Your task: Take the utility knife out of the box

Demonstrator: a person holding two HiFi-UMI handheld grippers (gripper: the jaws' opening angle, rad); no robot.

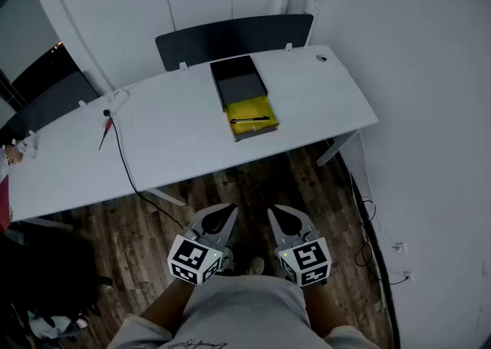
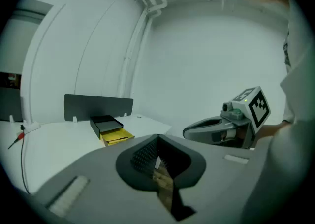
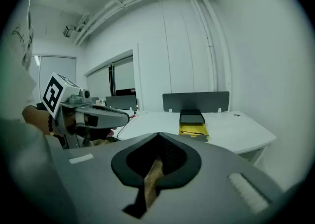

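A box [image 1: 244, 96] lies on the white table [image 1: 176, 136], with a dark grey upper part and a yellow tray [image 1: 253, 119] pulled out toward me. In the tray lies a slim dark utility knife [image 1: 250, 120]. The box also shows small and far in the left gripper view [image 2: 109, 128] and the right gripper view [image 3: 192, 122]. My left gripper [image 1: 219, 213] and right gripper [image 1: 284, 217] hang side by side near my waist, over the wooden floor and well short of the table. Both are shut with nothing in them, as their own views show [image 2: 158, 161] [image 3: 157, 161].
A dark divider panel [image 1: 234, 37] stands along the table's far edge. A black cable [image 1: 123, 156] runs over the table's left part and down to the floor, beside a red-tipped tool [image 1: 105, 134]. A white wall closes off the right, with cables [image 1: 368, 225] at its foot.
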